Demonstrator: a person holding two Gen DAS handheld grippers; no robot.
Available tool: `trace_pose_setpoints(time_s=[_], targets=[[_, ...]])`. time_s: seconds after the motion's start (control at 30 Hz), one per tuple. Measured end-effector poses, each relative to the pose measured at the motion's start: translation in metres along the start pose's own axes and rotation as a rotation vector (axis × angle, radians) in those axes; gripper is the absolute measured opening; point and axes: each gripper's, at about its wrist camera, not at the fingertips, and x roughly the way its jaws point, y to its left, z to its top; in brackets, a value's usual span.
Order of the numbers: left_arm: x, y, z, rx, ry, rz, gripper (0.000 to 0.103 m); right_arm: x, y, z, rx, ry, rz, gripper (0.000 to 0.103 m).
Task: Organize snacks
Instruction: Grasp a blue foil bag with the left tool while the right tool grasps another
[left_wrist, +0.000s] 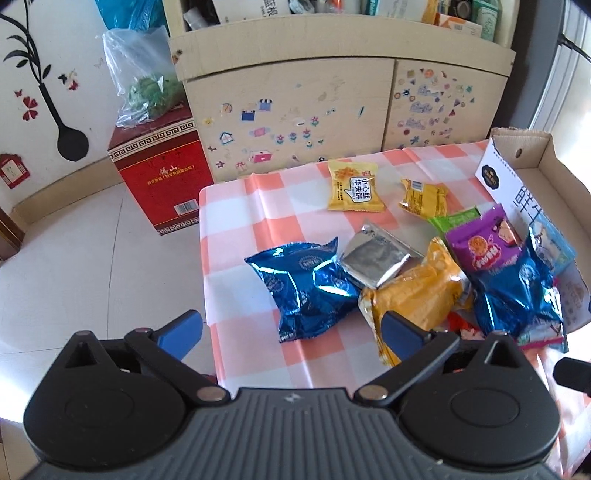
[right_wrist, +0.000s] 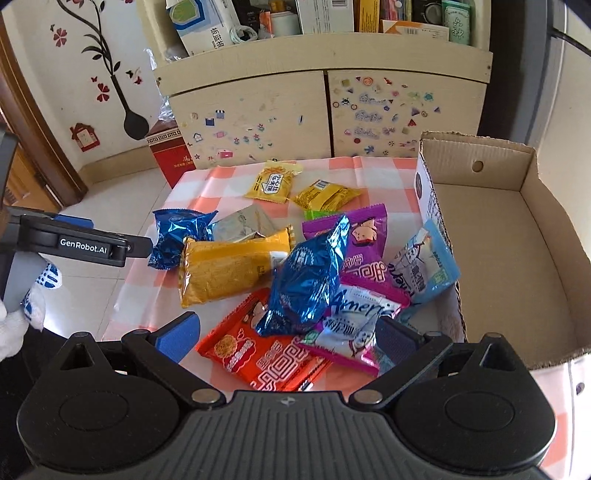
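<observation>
Snacks, a heap of crinkly foil and plastic packets, all still out on the tablecloth; none yet in the brown corrugated cardboard box (right_wrist: 517, 258), bare inside as far as the right wrist view shows. Judged barely begun, every packet left to move.

Left gripper (left_wrist: 291, 328): blue-padded jaws spread wide, nothing between them, poised over the near edge above a shiny blue foil pouch (left_wrist: 306, 291) and a long orange-yellow wrapped bar (left_wrist: 410, 291). Right gripper (right_wrist: 288, 334): jaws likewise released and empty, hovering above a red-orange flat packet (right_wrist: 258, 350) and a white-and-pink printed packet (right_wrist: 354, 325), neither pinched.

Farther out in the pile: a second blue foil pouch (right_wrist: 306, 280) lying on top, a purple packet (right_wrist: 362, 240) beneath it, a pale blue packet (right_wrist: 424, 266) leaning against the box's left wall, a silver foil square (left_wrist: 376, 258) between the first blue pouch and the orange-yellow bar. At the far side, well apart from the heap, two small yellow sachets (left_wrist: 354, 188) side by side.

Beneath everything, a glossy orange-and-white checked tablecloth (left_wrist: 251, 229), creased, box at its right. Beyond the far edge, a cream cabinet (left_wrist: 295, 107) with sticker-covered doors and cluttered shelves; on the pale tiled floor to the left, a red printed carton (left_wrist: 162, 177) topped with a clear plastic bag of greens (left_wrist: 144, 85); behind it a white wall with black-and-red flower decals.
</observation>
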Motion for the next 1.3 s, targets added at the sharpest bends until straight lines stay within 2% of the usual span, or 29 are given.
trace_pose_setpoints(time_s=[0.23, 0.5, 0.67, 0.77, 0.87, 1.03, 1.13, 1.3], targets=[[0.021, 0.008, 0.013, -0.073, 0.023, -0.045, 0.102, 0.015, -0.011, 0.014, 0.044, -0.013, 0.031, 0.099], [0.054, 0.004, 0.020, -0.127, 0.065, -0.033, 0.102, 0.035, -0.015, 0.023, 0.083, 0.000, 0.075, 0.093], [0.068, -0.001, 0.024, -0.142, 0.075, -0.033, 0.102, 0.044, -0.013, 0.021, 0.080, 0.029, 0.061, 0.091], [0.076, 0.001, 0.024, -0.175, 0.098, -0.053, 0.102, 0.047, -0.013, 0.019, 0.079, 0.039, 0.061, 0.087], [0.081, 0.000, 0.023, -0.178, 0.100, -0.041, 0.102, 0.050, -0.013, 0.019, 0.075, 0.046, 0.057, 0.079], [0.087, -0.002, 0.022, -0.170, 0.102, -0.019, 0.101, 0.058, -0.012, 0.015, 0.079, 0.075, 0.065, 0.063], [0.091, -0.002, 0.021, -0.177, 0.109, -0.018, 0.101, 0.059, -0.010, 0.012, 0.068, 0.080, 0.061, 0.059], [0.093, -0.003, 0.021, -0.171, 0.091, -0.012, 0.101, 0.059, -0.013, 0.012, 0.079, 0.081, 0.063, 0.057]])
